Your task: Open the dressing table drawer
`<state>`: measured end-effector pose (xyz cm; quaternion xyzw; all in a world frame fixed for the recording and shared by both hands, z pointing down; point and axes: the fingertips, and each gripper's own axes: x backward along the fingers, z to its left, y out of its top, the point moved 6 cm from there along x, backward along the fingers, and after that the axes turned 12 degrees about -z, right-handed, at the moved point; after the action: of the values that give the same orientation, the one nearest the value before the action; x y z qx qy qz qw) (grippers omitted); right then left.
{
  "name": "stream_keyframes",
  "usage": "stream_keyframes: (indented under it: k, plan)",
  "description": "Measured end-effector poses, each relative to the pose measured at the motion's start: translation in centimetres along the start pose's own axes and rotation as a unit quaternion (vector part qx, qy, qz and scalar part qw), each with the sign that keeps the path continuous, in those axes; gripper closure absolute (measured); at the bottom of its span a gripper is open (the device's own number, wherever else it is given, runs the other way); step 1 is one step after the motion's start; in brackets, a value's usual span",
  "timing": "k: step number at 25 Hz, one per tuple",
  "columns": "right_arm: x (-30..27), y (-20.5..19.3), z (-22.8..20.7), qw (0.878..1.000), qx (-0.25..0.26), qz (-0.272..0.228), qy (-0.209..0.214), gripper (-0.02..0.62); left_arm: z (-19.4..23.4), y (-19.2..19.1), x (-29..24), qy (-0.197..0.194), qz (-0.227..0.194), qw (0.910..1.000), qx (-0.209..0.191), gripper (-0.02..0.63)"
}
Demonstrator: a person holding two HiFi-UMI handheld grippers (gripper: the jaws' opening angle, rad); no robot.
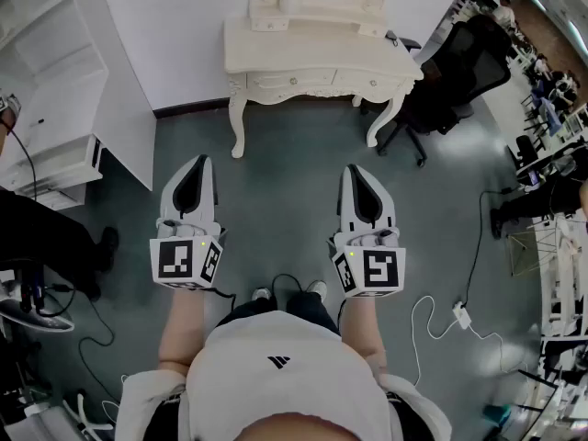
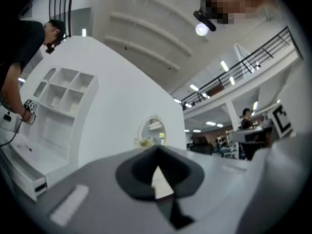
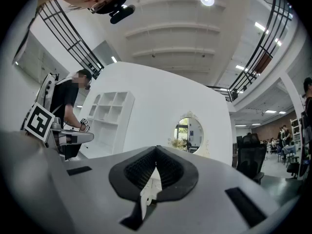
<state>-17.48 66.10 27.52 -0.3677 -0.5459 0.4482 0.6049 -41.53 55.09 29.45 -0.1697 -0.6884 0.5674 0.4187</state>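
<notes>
Before the dresser [image 1: 317,58], left gripper [image 1: 197,163] and right gripper [image 1: 355,170] seem level.

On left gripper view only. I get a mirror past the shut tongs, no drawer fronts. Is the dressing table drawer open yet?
Observer: No. In the head view the dressing table has its drawers looking shut, with nothing pulled out.
Operator: Are we at it yet?
Observer: No. The left tongs and right tongs both stop short of it, side by side, with bare floor between their tips and the table legs.
</notes>
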Motion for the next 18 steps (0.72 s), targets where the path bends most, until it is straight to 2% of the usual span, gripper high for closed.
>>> stream_keyframes:
  k: [8,18]
  plan:
    - [-0.25,0.42,0.35,1.0,0.002,0.0,-0.001,0.595,0.49,0.12,0.07,0.002,-0.002,1.0,0.005,0.597]
    - [-0.01,-0.06,0.53,1.0,0.008,0.008,-0.015,0.598,0.48,-0.35,-0.19,-0.014,-0.004,0.9998,0.013,0.597]
